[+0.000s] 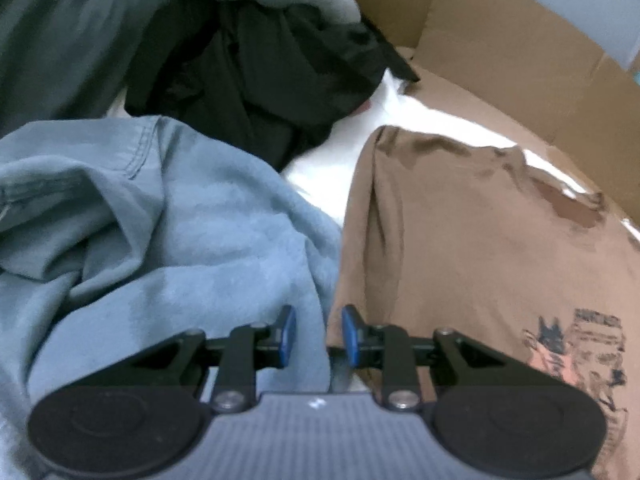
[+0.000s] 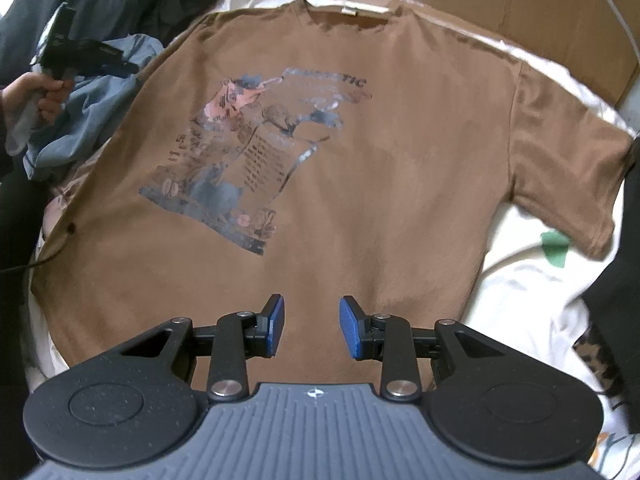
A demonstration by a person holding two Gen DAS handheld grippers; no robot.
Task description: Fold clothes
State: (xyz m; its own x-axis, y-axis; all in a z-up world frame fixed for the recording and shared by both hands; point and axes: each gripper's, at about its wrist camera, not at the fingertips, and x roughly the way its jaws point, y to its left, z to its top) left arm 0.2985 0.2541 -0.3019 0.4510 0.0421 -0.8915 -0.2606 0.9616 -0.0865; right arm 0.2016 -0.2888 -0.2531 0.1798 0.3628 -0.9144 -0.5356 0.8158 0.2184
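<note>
On a white sheet [image 2: 520,280] backed by cardboard [image 2: 520,4], a brown T-shirt [image 2: 400,200] lies flat, both left tongs [image 1: 319,336] and right tongs [image 2: 311,328] spread, pinching nothing.

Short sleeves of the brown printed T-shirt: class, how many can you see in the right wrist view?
1. The brown printed T-shirt shows one sleeve, at the picture's right; the other is hidden near the blue garment.

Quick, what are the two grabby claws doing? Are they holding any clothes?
Left gripper: open, nothing between its pads, above the edge where the blue garment meets the brown T-shirt.
Right gripper: open, empty, over the brown T-shirt.
</note>
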